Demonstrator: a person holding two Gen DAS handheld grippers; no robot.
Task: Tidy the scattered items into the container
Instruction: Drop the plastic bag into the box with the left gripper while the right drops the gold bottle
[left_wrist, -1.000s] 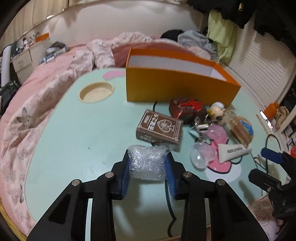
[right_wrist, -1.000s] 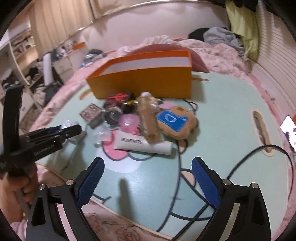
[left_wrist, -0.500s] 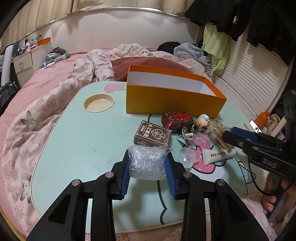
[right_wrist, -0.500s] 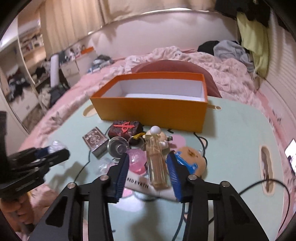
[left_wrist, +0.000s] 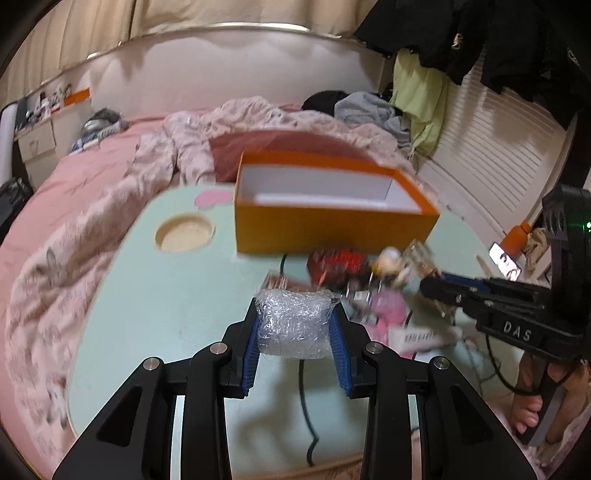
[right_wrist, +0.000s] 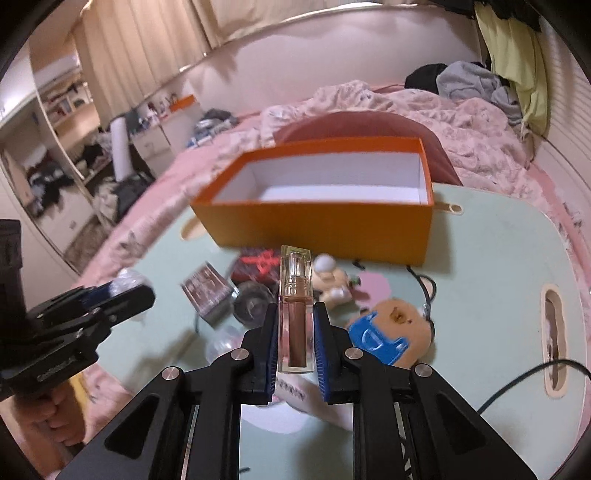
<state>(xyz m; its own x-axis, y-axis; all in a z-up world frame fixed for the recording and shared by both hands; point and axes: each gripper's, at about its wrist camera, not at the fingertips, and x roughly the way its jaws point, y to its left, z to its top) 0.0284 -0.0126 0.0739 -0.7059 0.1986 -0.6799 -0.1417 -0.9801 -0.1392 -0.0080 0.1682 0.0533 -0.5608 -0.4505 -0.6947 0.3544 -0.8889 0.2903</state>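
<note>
The orange box (left_wrist: 332, 229) with a white inside stands open at the far side of the mint green table (left_wrist: 177, 295); it also shows in the right wrist view (right_wrist: 317, 221). My left gripper (left_wrist: 295, 325) is shut on a wad of clear bubble wrap (left_wrist: 293, 323), held above the table. My right gripper (right_wrist: 295, 332) is shut on a clear bottle of brown liquid (right_wrist: 295, 314), lifted above the pile of items. The right gripper shows at the right edge of the left wrist view (left_wrist: 443, 288).
On the table in front of the box lie a card pack (right_wrist: 207, 291), a dark red pouch (right_wrist: 258, 262), a small doll (right_wrist: 328, 277), a bear-shaped pouch (right_wrist: 391, 328), a white tube (left_wrist: 424, 336) and a black cable (right_wrist: 517, 380). A round cup recess (left_wrist: 184, 232) is at far left. Pink bedding surrounds the table.
My right gripper closed on the clear bottle and lifted it off the table. My left gripper rose higher with the bubble wrap, so the box's inside shows more.
</note>
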